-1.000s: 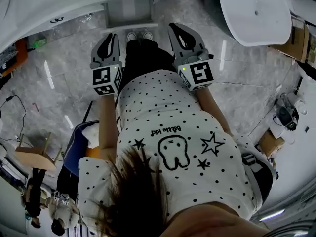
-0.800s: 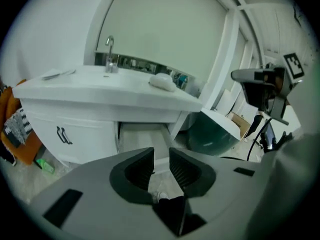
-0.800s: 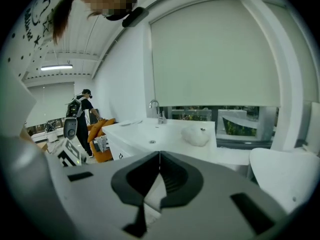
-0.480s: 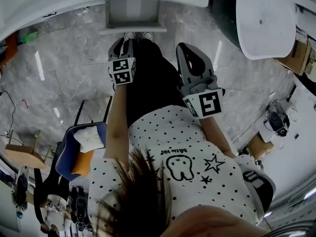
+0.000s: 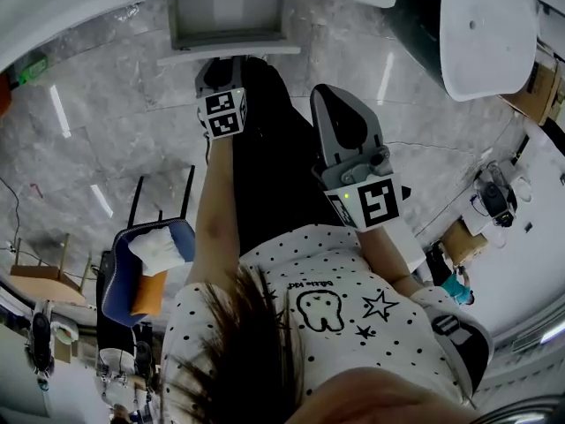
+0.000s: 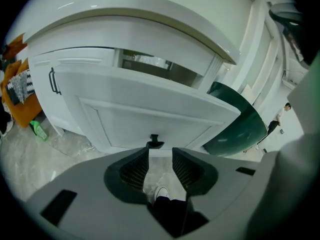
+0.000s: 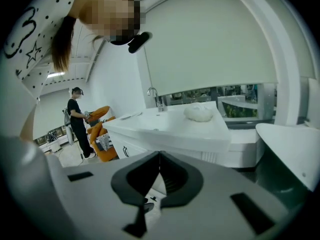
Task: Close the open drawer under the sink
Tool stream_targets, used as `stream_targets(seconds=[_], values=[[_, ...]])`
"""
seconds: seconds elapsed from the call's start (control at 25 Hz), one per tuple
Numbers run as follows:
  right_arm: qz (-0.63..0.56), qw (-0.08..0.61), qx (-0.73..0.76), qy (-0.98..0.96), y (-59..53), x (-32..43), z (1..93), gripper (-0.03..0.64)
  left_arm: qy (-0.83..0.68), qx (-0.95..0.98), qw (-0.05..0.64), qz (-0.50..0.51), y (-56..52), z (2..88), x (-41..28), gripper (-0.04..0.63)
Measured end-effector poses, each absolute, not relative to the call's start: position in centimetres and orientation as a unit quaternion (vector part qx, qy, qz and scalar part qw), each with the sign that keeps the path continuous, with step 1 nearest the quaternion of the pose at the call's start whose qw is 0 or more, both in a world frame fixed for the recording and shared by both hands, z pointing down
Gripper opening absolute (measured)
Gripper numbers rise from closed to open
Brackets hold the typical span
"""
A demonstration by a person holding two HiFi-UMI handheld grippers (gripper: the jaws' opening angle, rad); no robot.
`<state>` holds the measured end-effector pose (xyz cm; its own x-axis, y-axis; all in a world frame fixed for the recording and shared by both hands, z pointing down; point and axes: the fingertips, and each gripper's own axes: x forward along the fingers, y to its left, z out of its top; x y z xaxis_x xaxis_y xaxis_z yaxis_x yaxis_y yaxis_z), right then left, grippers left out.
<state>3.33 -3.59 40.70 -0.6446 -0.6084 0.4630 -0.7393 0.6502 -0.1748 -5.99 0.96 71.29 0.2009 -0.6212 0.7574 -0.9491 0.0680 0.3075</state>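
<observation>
The white drawer (image 6: 150, 109) stands pulled out under the sink counter (image 6: 150, 29). A small black handle (image 6: 155, 143) sits low on its front panel. In the head view the drawer's front edge (image 5: 265, 51) lies just ahead of my left gripper (image 5: 222, 64). My left gripper (image 6: 160, 153) points down at the handle from close by, without touching it. Its jaws have just been opening, and they are open with nothing between them. My right gripper (image 7: 159, 156) is shut and empty. It is held higher and further back (image 5: 328, 91), facing the sink top (image 7: 170, 126).
A dark green curved body (image 6: 235, 126) stands right of the drawer. A cabinet door with a black handle (image 6: 52, 81) is at its left, with a green bottle (image 6: 39, 130) on the floor. A blue chair (image 5: 146, 263) stands behind at left. A person in black (image 7: 77, 121) stands far off.
Both grippers have moved forward and down toward the drawer, the left one much further. The left one now sits just before the drawer front.
</observation>
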Motion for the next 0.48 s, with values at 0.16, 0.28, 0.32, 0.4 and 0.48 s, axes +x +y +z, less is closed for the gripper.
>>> stream_targets(seconds=[0.16,0.28,0.32,0.4,0.48], values=[[0.203,0.188,0.385,-0.881,-2.8,3.5,42.2,0.014,-0.594,0.663,0.407,0.206,-0.1,72.9,-6.1,0.137],[0.214,0.191,0.389,-0.875,-2.5,3.6,43.3,0.014,-0.593,0.672,0.385,0.220,-1.1,73.7,-6.3,0.137],[0.216,0.192,0.392,-0.873,-2.5,3.7,43.6,0.014,-0.593,0.674,0.380,0.223,-1.4,73.9,-6.4,0.137],[0.221,0.194,0.397,-0.869,-2.5,3.8,44.0,0.014,-0.588,0.679,0.376,0.228,-1.8,74.2,-6.4,0.137],[0.223,0.195,0.401,-0.867,-2.5,4.0,44.2,0.014,-0.584,0.681,0.377,0.232,-2.0,74.5,-6.3,0.138]])
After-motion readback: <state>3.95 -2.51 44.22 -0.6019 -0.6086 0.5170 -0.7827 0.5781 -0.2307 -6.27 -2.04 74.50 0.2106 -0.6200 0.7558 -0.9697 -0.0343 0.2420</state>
